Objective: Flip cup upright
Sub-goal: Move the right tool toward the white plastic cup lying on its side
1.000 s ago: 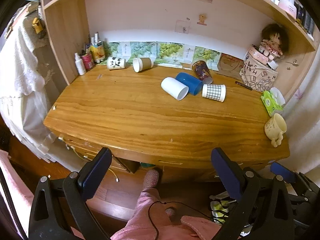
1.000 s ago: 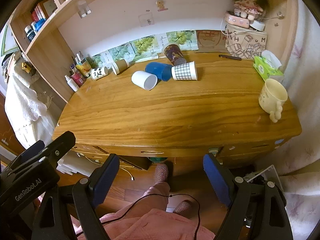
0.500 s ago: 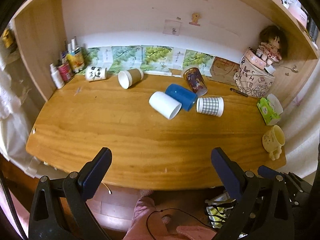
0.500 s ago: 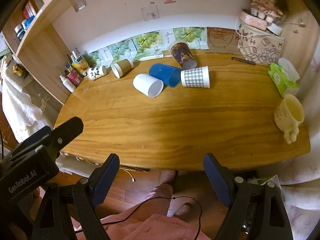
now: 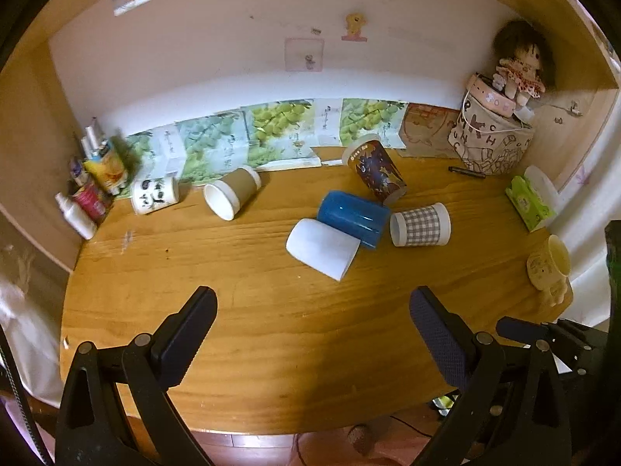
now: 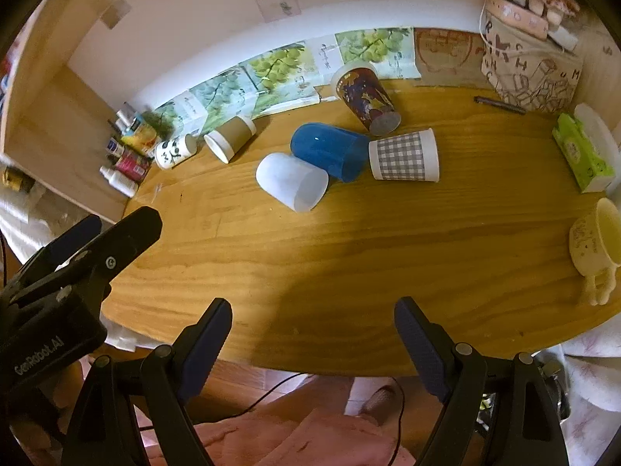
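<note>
Both claws hang over the near edge of the wooden table (image 5: 271,349), tilted steeply down toward it. The left claw (image 5: 312,324) stands wide open with nothing between its fingers; the right claw (image 6: 312,324) is likewise parted and empty, bare wood showing in the gap.

The cups all lie on their sides in the far half of the table. A white cup (image 6: 292,181) is nearest, its mouth toward the claws, touching a blue cup (image 6: 329,150) behind it. Just right of that lies a checked paper cup (image 6: 403,160), and farther back a dark patterned cup (image 6: 365,95). A brown paper cup (image 5: 232,193) and a panda mug (image 5: 155,195) lie at far left; which one is the target I cannot tell. A cream mug (image 6: 595,239) sits at the right edge.

Compared with a second ago, both claws have moved in over the table, so the cups loom larger and the drawers below have dropped out of view.
</note>
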Tool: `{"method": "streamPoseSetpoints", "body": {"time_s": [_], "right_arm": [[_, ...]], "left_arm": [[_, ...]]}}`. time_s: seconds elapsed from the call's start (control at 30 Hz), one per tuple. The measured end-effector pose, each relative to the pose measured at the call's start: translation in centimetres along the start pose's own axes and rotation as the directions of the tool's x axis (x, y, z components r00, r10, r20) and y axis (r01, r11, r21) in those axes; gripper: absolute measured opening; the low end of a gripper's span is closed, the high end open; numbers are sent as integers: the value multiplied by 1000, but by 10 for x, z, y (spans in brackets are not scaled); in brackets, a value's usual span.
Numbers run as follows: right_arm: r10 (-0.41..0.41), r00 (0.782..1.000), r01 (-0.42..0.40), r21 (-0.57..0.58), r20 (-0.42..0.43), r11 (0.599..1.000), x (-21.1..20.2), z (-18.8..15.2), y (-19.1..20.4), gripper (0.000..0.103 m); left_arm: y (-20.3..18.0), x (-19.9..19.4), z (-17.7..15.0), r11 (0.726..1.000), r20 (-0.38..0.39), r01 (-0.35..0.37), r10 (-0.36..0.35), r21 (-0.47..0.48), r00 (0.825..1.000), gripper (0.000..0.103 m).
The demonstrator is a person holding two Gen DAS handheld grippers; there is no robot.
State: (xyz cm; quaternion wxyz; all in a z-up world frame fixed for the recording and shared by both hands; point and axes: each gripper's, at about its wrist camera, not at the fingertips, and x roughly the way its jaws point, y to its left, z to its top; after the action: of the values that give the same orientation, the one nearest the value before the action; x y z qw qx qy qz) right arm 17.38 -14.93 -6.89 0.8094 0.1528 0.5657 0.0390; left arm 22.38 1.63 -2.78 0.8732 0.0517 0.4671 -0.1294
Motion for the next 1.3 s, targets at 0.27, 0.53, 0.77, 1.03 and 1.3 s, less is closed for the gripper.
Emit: {"method": "streamPoseSetpoints", "body": {"time_s": [0.27, 0.53, 0.77, 1.03, 1.3], "right_arm": [[46, 997, -37, 130, -67, 991, 25, 32, -14, 86], [80, 990, -48, 256, -117, 966, 53, 51, -28, 86], [103, 985, -50, 351, -136, 935, 75, 68, -41, 86], [102, 984, -31, 422, -147, 906, 95, 87, -56, 86], [74, 987, -4, 446, -140, 895, 108, 102, -67, 86]], "left_arm": [[9, 31, 29, 994, -33, 11, -7, 109, 999, 100], [12, 59, 58, 962, -30, 8, 0, 273, 1000, 100], [14, 85, 81, 935, -100, 96, -66, 342, 993, 100], [5, 108, 96, 849, -118, 149, -103, 508, 988, 100], [-6, 131, 100, 721, -165, 198, -118, 664, 979, 100]]}}
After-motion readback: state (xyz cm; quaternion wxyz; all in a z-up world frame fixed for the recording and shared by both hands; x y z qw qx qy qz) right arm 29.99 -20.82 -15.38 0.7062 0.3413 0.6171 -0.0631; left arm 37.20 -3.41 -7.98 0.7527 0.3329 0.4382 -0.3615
